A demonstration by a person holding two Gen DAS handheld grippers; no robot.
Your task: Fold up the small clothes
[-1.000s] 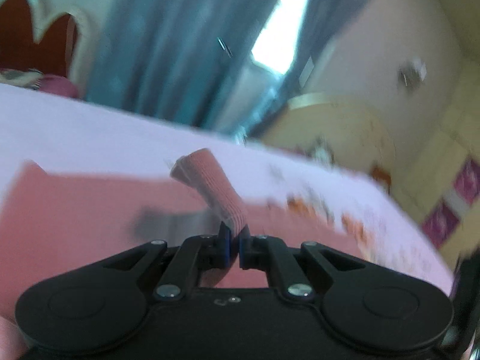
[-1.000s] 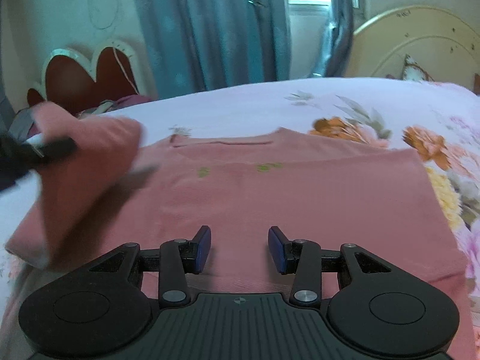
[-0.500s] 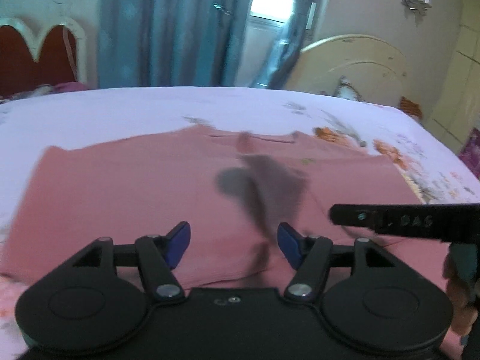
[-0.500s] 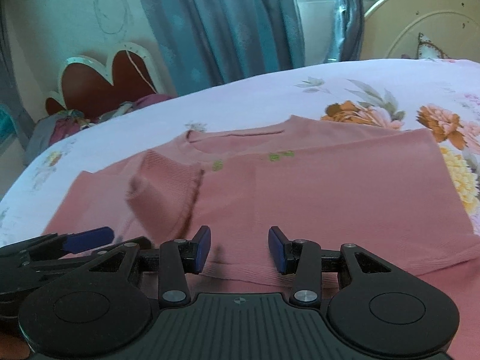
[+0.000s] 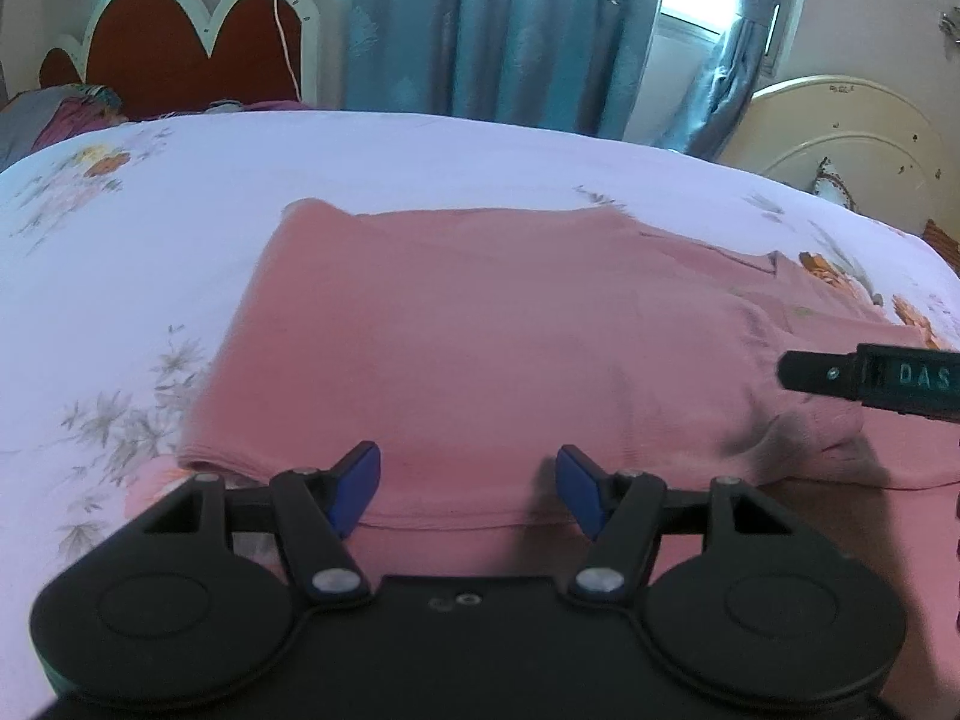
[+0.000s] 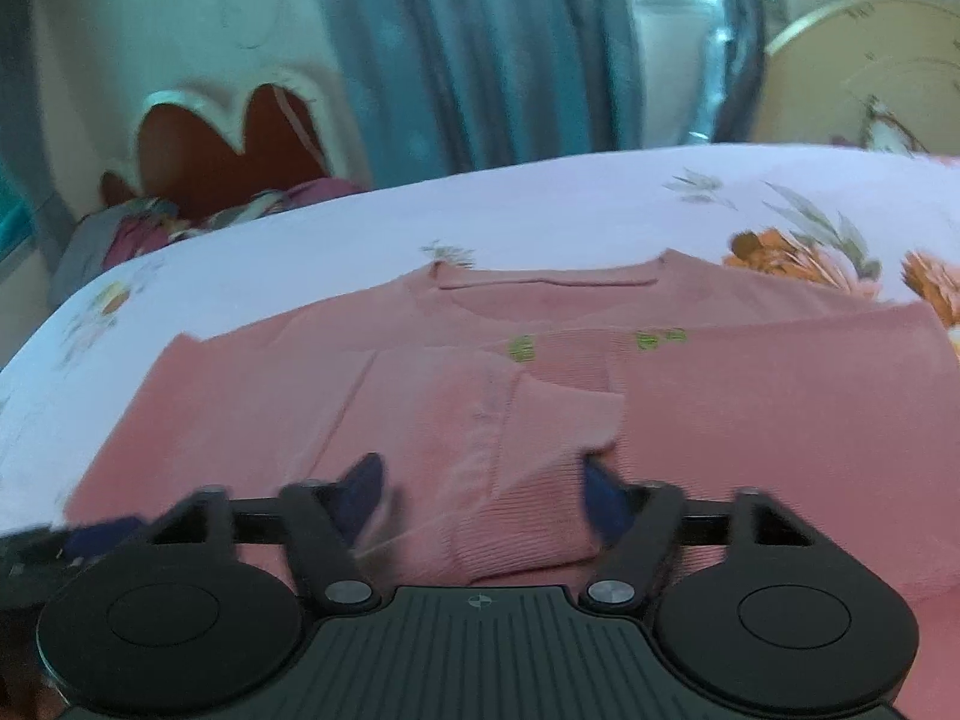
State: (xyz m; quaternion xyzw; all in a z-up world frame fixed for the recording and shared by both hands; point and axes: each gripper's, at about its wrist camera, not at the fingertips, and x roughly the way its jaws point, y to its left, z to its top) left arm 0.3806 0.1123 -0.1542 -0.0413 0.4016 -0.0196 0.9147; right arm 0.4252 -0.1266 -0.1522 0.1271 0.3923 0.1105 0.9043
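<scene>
- Two grippers over one pink top (image 6: 750, 396) lying flat on the floral bedsheet (image 5: 180, 204); I judge the sleeve-folding step is under way.
- My left gripper (image 5: 468, 483) stands open and empty at the left fold.
- My right gripper (image 6: 483, 489) has just been opening, jaws spread either side of the folded-in sleeve cuff (image 6: 540, 450), not pinching it.
- Next I need a grasp on the hem.
- Nothing blocks; headboard (image 5: 174, 48) and curtains (image 5: 510, 30) stand well behind.

A bed (image 5: 420, 156) covered by a pale lilac floral sheet (image 6: 540, 210) is carrying the load. A pink knit top (image 5: 480, 330) is lying flat directly on the sheet, neckline toward the far edge, with one sleeve (image 6: 528, 468) lying folded across its body.
</scene>
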